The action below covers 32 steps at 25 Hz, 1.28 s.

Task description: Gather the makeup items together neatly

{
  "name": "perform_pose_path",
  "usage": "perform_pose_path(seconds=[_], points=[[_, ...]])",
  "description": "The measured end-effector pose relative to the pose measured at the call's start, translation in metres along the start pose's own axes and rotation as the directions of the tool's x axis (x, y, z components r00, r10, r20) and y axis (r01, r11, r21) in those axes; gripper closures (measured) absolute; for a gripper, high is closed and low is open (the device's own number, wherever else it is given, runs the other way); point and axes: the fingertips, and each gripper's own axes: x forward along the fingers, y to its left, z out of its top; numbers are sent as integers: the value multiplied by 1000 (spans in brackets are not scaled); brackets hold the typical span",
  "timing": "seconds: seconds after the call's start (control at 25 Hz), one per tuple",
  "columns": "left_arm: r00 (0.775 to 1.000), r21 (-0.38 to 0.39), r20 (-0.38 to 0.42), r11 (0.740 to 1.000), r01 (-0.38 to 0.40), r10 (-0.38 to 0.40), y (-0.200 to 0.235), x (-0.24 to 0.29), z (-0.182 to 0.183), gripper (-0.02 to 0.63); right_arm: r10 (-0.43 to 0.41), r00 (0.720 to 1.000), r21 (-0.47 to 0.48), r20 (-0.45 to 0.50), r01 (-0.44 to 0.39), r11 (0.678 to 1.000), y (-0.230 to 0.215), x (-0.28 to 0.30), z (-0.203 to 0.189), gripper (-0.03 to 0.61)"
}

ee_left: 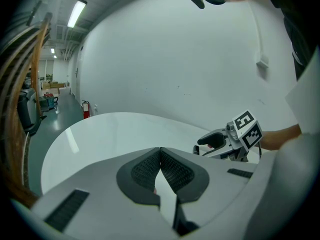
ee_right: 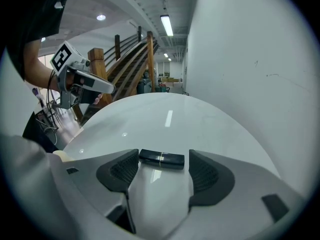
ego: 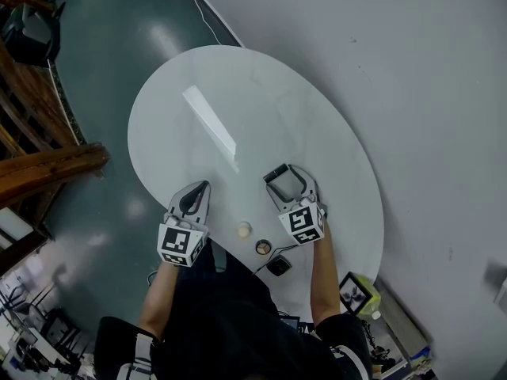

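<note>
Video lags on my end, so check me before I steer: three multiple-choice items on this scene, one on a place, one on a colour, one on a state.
1. Where does the black tube lie?
A. Between the right gripper's open jaws
B. On the floor
C. In a box

2. The table is:
A. White
B. Brown
C. Green

3. The left gripper's jaws are:
A. Wide apart
B. Together, nothing between
C. Shut on a brush

Answers:
1. A: the right gripper view shows it lying there.
2. A: the head view shows a white top.
3. B: the left gripper view shows the pads meeting on nothing.
</note>
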Motion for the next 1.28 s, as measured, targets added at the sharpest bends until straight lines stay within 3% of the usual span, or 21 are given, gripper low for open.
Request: perform_pose_path(seconds=[1.28], points=[[999,11,-14,999,30,-30,22,-1,-3,597,-41,998,83,-47,45,996,7,17,-4,278]])
